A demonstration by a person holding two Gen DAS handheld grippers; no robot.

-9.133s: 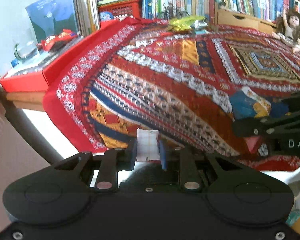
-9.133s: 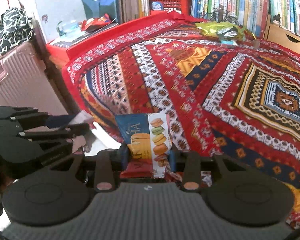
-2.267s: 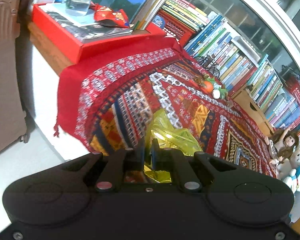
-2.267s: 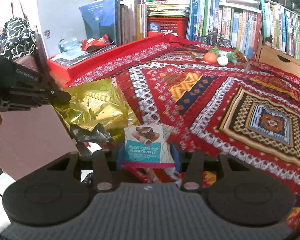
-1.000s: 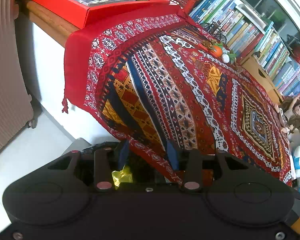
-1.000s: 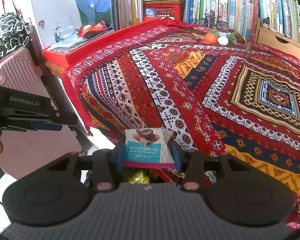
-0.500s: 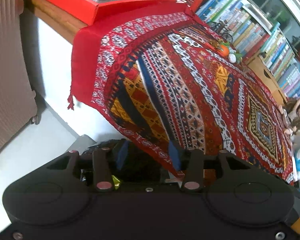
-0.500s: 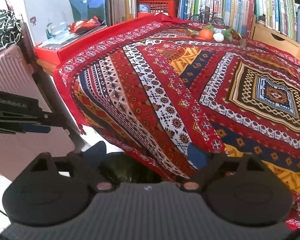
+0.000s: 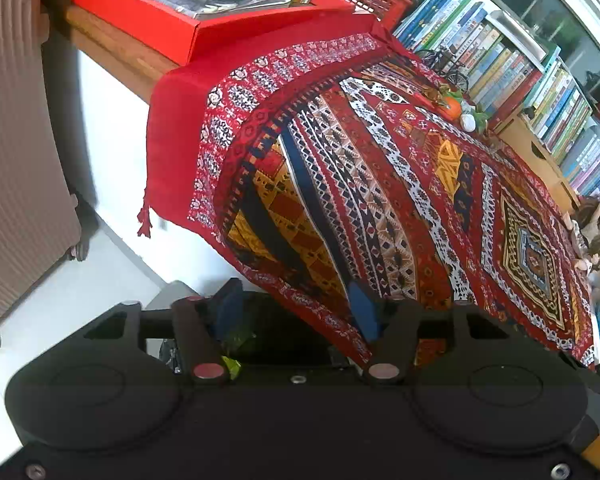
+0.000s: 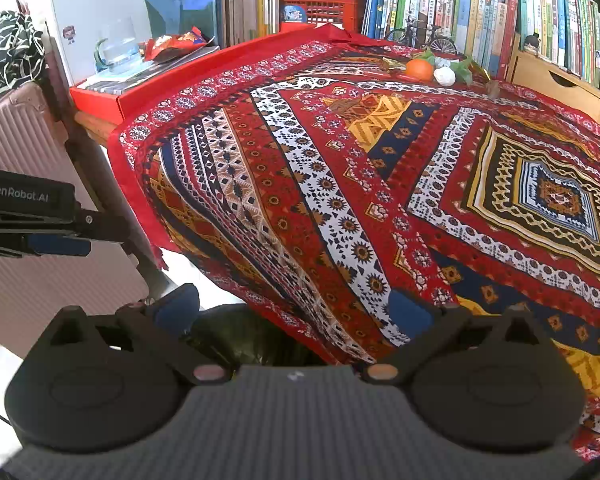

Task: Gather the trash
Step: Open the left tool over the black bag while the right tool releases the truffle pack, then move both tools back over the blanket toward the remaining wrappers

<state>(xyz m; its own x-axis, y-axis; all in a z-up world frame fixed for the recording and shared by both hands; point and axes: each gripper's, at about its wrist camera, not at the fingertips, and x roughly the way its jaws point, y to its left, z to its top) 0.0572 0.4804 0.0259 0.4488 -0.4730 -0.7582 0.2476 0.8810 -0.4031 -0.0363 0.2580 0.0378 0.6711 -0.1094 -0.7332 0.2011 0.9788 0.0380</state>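
Both our jaws stand wide and empty above the bin, beside the cloth edge; left gripper reads "GenRobot.AI".

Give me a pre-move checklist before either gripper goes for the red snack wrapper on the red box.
1. Left gripper empty, jaws apart: ok.
2. Right gripper empty, jaws wide apart: ok.
3. Red snack wrapper in view, uncovered: ok.
4. Glass mug stands close beside the wrapper, may be knocked: not ok.
5. Bin below the grippers, room left inside: cannot tell.
6. Other trash on the patterned cloth: cannot tell.
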